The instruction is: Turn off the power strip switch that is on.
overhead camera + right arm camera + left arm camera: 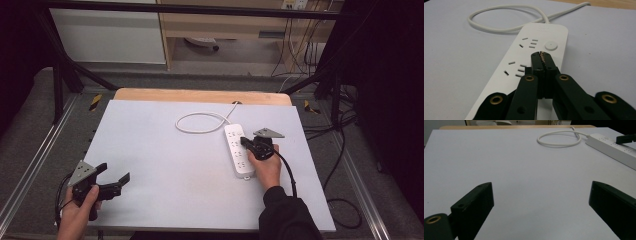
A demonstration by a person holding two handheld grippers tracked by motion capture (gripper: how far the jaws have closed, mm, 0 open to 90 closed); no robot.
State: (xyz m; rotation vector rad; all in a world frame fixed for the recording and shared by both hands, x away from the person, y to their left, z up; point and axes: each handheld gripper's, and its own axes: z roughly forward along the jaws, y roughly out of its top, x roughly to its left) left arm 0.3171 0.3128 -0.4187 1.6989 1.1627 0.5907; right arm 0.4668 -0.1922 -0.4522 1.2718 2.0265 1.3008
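R gripper (542,56): jaws pressed together, nothing between them, tips over the top face of the power strip (238,151), just short of its round button (551,46); can't tell if they touch it. Strip lies flat on the table's (165,150) right half, long axis running near-to-far, cable end pointing away from the person. Smooth white plastic bar w/ rounded corners and rows of slot sockets. White cable (201,122) curls in a loop at the far end. L gripper (114,183): jaws spread wide, empty, near-left corner, well apart from strip. Tabletop matte pale grey.
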